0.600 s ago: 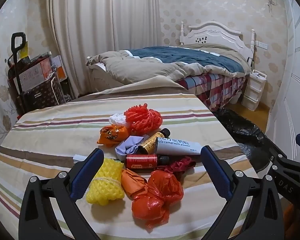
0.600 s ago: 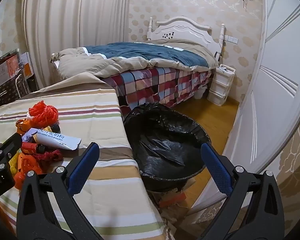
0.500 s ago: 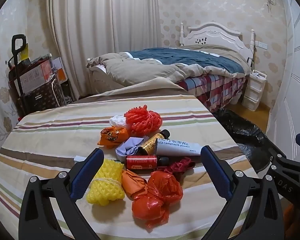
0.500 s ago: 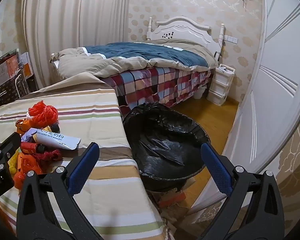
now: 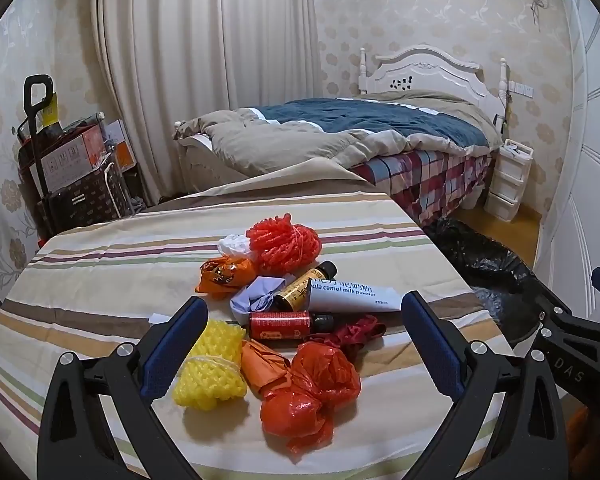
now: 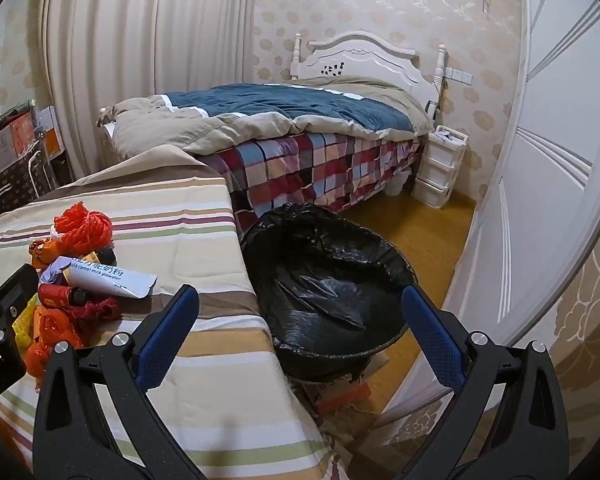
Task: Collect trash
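Observation:
A heap of trash lies on the striped tablecloth (image 5: 100, 280): a yellow foam net (image 5: 210, 368), crumpled red plastic bags (image 5: 312, 392), a small red bottle (image 5: 284, 324), a white tube (image 5: 352, 296), a brown bottle (image 5: 304, 284), an orange-red foam net (image 5: 284, 242) and an orange wrapper (image 5: 224, 274). My left gripper (image 5: 300, 344) hovers wide open just short of the heap, nothing between its fingers. My right gripper (image 6: 300, 340) is open too, held over the table's right edge, facing a bin with a black bag (image 6: 328, 292) on the floor.
A bed (image 6: 284, 136) with a plaid sheet stands behind the table and bin. White plastic drawers (image 6: 440, 168) sit by the headboard. A white door (image 6: 548, 160) runs along the right. Boxes and a trolley (image 5: 60, 168) stand at the far left.

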### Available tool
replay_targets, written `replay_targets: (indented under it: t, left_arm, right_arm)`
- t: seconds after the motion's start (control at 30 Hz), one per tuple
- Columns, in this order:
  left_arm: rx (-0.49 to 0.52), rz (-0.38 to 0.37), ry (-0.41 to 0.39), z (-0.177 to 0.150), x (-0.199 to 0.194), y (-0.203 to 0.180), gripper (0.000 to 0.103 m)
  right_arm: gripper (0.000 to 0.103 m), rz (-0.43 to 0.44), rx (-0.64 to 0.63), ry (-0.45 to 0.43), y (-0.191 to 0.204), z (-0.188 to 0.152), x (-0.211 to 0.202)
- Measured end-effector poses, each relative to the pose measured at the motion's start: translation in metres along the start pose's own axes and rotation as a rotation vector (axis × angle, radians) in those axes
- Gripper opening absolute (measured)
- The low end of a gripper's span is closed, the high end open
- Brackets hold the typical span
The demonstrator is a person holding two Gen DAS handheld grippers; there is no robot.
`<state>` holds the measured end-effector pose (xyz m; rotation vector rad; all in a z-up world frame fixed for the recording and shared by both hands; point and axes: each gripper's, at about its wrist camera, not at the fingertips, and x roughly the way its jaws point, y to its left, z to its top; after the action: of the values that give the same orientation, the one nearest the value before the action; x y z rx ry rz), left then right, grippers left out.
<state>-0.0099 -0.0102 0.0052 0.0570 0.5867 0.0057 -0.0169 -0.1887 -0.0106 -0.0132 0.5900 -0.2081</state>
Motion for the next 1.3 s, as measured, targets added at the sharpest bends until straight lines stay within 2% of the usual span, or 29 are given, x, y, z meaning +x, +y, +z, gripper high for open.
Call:
replay_targets:
  t: [1.3]
  left_arm:
    - [-0.003,0.006,0.015,-0.0052,0.0057,-0.0009,0.097]
  right_arm:
    - [0.099,0.002,0.003,0.011,-0.0048,-0.0037,0.0032]
